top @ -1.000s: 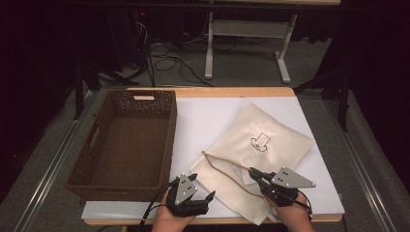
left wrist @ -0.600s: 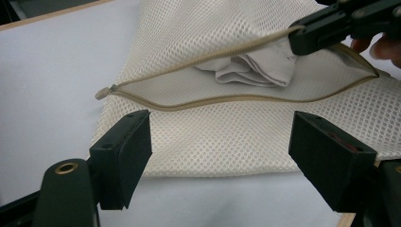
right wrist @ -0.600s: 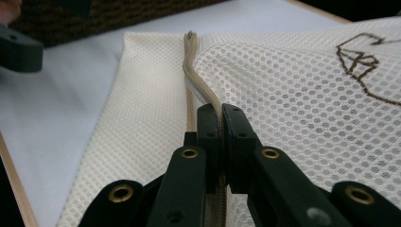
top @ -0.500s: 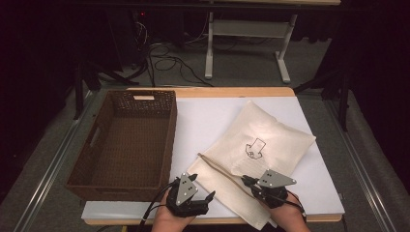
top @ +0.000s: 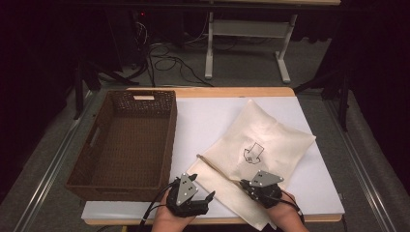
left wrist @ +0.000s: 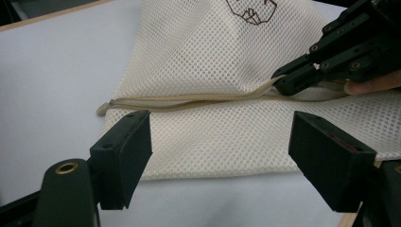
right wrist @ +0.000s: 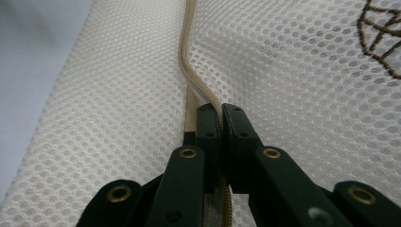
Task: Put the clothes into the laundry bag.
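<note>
Pinching the zipper edge (right wrist: pixel 198 90) of the mesh bag (top: pixel 270 140) in my closed right gripper (right wrist: pixel 221 113), left gripper (left wrist: pixel 220 142) wide open and empty, I risk dragging the unanchored bag along.

Your left gripper (top: pixel 205 196) rests low at the near edge, jaws spread wide; your right gripper (top: pixel 246 183) angles down, jaws pinched together.

1. Overhead light brightens the white table (top: pixel 212 121); the far room lies dark.
2. The high view is soft and grainy.
3. In the right gripper view, near jaws blur; mesh bag (right wrist: pixel 293 71) stays sharp.
</note>
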### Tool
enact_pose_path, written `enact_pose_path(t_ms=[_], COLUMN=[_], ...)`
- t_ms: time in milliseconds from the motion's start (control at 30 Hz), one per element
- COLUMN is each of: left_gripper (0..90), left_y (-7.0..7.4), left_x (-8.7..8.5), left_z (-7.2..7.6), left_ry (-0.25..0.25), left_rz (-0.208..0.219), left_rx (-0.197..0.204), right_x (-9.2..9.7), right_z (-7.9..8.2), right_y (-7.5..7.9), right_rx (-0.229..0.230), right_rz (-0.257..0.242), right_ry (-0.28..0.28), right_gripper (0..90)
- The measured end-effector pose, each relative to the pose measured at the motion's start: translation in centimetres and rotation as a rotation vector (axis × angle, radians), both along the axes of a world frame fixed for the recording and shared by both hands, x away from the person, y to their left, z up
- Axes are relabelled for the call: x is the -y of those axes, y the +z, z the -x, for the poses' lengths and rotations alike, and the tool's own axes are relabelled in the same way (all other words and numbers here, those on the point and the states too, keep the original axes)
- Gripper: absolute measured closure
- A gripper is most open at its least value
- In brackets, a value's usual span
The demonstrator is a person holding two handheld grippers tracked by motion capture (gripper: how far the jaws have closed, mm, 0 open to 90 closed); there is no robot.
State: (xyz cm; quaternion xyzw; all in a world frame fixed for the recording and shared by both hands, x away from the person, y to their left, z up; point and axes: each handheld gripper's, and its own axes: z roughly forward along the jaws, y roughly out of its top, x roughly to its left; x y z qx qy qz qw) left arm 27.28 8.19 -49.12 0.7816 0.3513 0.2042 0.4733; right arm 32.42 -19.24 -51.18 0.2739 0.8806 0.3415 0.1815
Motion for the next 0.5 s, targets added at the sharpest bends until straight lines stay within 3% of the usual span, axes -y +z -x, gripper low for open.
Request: enact_pose_path(t_ms=[167, 267, 367, 500], left_gripper=[22.6, 22.6, 22.6, 22.7], left_y=[0.0, 0.0, 0.0, 0.0], left_x=[0.0, 0.0, 0.0, 0.0], left_z=[0.0, 0.0, 0.0, 0.0], left_ry=[-0.003, -0.002, 0.001, 0.001], left_rz=[-0.002, -0.001, 0.003, 0.003], left_rx=[-0.002, -0.003, -0.001, -0.005], right_x=[0.0, 0.2, 0.6, 1.2], right_z=[-0.1, 0.0, 0.1, 0.8], right_y=[0.0, 0.2, 1.0, 2.6], right_rx=[-0.012, -0.023, -0.049, -0.017], right_rz=[-0.003, -0.036, -0.129, -0.228], right_ry=[0.0, 0.01, 0.029, 0.043], right_gripper=[85.3, 76.7, 67.7, 59.6])
